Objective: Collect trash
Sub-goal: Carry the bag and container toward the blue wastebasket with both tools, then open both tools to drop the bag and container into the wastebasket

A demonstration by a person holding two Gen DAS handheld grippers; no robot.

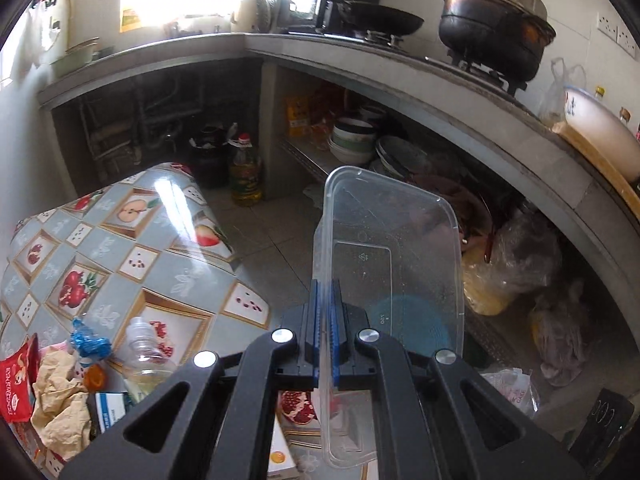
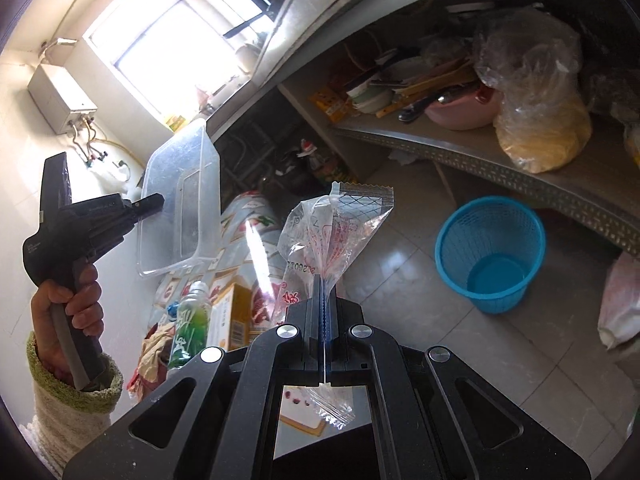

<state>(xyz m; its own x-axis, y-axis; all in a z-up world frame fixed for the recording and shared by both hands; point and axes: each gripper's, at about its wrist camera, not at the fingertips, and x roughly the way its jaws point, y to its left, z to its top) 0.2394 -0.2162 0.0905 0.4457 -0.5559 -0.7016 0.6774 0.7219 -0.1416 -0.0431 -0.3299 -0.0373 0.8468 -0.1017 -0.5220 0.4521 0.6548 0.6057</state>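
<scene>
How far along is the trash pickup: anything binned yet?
Nothing binned: the blue basket looks empty. In hand: left gripper pinches the clear container; right gripper pinches a plastic wrapper. Left: bottle, crumpled paper and red packet on the table.

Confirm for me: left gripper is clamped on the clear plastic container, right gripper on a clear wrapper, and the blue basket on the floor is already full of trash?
Not quite. The blue basket is empty, as the right wrist view shows. The left gripper does clamp the clear plastic container, and the right gripper the clear wrapper.
</scene>
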